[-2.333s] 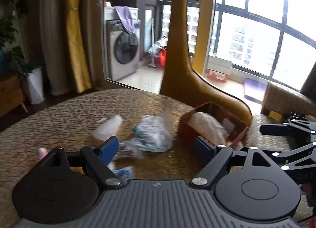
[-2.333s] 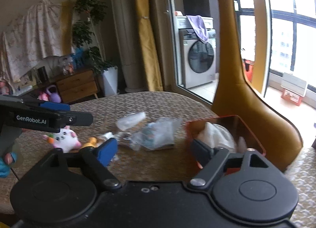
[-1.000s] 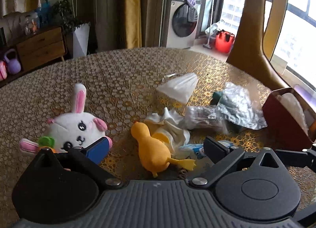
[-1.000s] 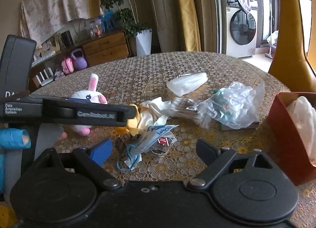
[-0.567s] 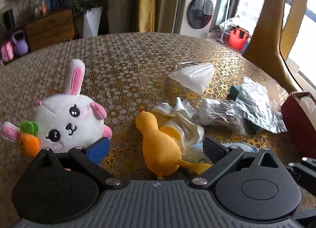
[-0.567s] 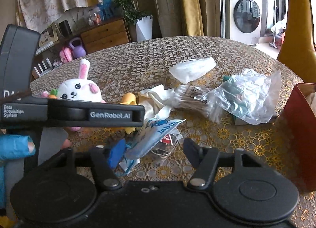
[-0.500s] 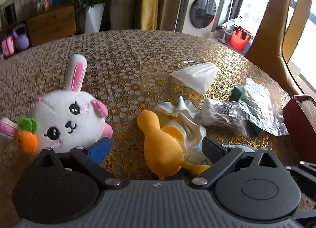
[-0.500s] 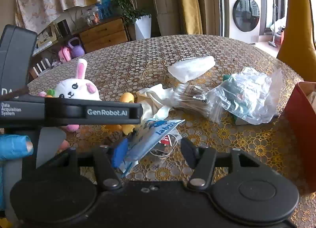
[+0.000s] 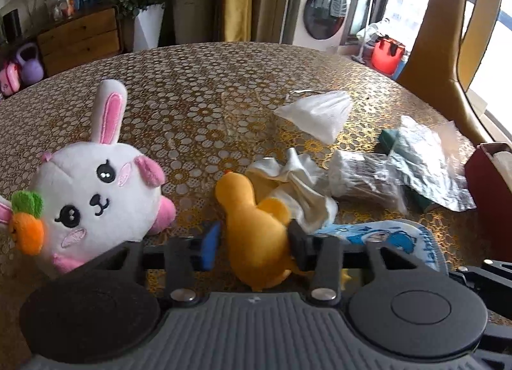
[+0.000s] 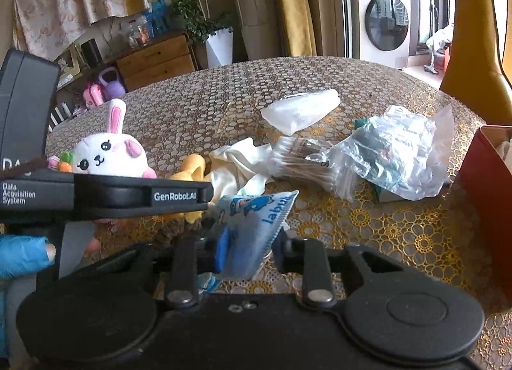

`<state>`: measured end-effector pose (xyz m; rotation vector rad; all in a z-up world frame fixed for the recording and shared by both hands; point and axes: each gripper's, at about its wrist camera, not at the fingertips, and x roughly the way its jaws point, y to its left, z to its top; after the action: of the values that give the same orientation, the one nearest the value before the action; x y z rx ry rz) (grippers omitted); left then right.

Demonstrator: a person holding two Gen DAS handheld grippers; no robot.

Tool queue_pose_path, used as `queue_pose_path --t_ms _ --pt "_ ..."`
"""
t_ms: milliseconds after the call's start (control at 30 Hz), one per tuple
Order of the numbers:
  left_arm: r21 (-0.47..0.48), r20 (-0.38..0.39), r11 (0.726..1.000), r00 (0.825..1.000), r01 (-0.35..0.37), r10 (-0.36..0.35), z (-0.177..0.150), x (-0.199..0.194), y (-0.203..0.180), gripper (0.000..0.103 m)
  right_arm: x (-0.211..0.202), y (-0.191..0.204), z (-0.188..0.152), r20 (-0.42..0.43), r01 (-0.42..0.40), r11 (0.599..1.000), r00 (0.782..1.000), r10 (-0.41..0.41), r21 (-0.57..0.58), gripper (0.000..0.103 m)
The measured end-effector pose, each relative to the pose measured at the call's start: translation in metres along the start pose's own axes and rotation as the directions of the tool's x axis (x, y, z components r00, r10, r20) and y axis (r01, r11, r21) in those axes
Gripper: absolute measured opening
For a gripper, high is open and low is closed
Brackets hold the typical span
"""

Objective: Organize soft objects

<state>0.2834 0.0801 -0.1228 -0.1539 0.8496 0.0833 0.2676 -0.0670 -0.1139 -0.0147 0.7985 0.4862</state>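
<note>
**Both grippers closing on soft items near you**

Your left gripper [image 9: 252, 243] has just been closing on the soft yellow plush duck [image 9: 256, 226]. Its black right pad touches the duck's body; on the blue-pad side a thin gap seems to remain, so I read it as not yet clamped. The duck lies on the round table with the gold floral lace cover [image 9: 198, 107], its head pointing away from you, just beside the crumpled white cloth [image 9: 297, 184].

Your right gripper [image 10: 248, 251] has also just been closing, with the flat blue-and-white printed pouch [image 10: 256, 222] between its pads. The blue pad sits against the pouch's left edge — I cannot tell whether the right pad is touching it. The pouch's far corner tilts up off the table.

Other items on the table:
- white plush bunny with pink ears and an orange carrot [image 9: 92, 190], left of the duck, apart from it
- clear bag of cotton swabs [image 10: 304, 168], next to the white cloth
- crinkled clear plastic bag with something green inside [image 10: 396, 152], overlapping the swab bag's end
- small white translucent packet [image 10: 300, 110], further back, on its own
- dark red open box [image 10: 486, 184] at the right edge, something white inside

Your blue-gloved hand [image 10: 22, 258] shows at the lower left of the right wrist view.
</note>
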Motion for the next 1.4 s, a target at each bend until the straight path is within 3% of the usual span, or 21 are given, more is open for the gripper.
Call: queue_pose_path --t_ms 267,833,1400 --pt "0.007 0.008 1.000 1.000 0.002 -0.002 0.001 -0.010 0.000 0.033 -0.012 -0.002 0.002 0.047 0.011 1.000 0.999 -0.012 0.016 0.004" --pt "0.003 0.056 0.998 0.996 0.068 -0.068 0.009 -0.070 0.010 0.033 -0.078 -0.006 0.007 0.164 -0.013 1.000 0.986 0.010 0.018 0.002" --pt "0.167 0.112 0.973 0.977 0.161 -0.181 0.008 -0.149 -0.041 0.033 -0.163 -0.037 0.003 0.255 0.013 1.000 0.967 -0.020 0.027 0.002"
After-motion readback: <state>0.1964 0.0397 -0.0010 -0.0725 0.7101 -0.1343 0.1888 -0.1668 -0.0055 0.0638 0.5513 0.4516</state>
